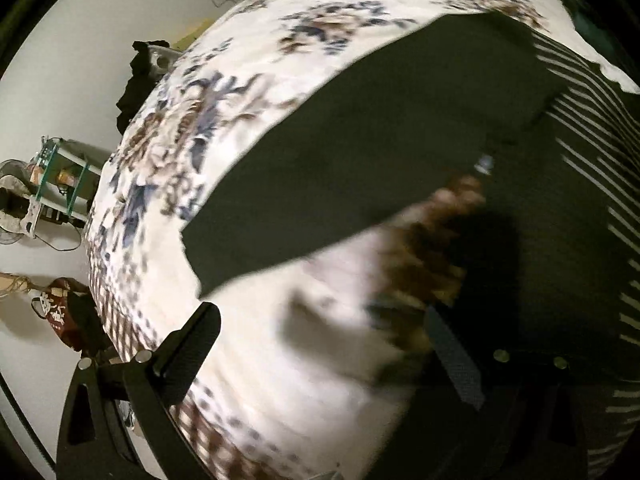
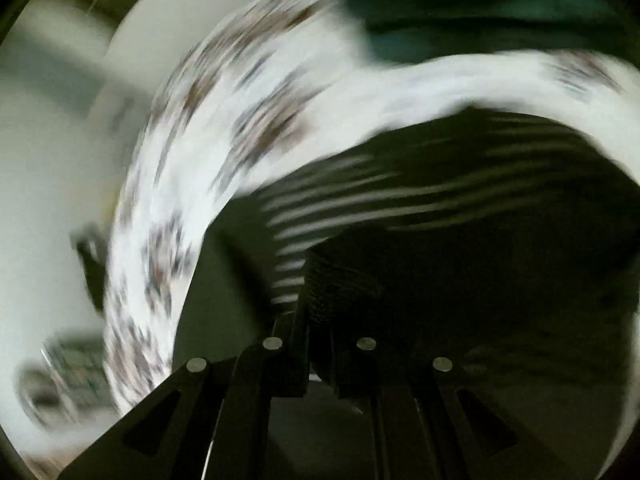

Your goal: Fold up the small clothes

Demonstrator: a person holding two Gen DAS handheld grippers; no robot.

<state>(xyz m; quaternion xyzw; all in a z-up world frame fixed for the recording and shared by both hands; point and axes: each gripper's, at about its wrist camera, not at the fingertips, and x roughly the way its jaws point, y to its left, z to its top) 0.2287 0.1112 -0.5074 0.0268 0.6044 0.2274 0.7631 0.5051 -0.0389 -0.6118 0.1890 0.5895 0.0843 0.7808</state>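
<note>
A dark garment with white stripes lies on a floral bedspread, with a plain dark flap spread across its left part. My left gripper is open above the bedspread, its fingers wide apart, the right finger over the garment's edge. In the blurred right wrist view my right gripper is shut on dark fabric of the striped garment, which is bunched between the fingers and lifted.
The bed's left edge drops to a pale floor holding a fan, a small rack and a dark red bag. Dark clothes hang at the bed's far corner. A teal cloth lies beyond the garment.
</note>
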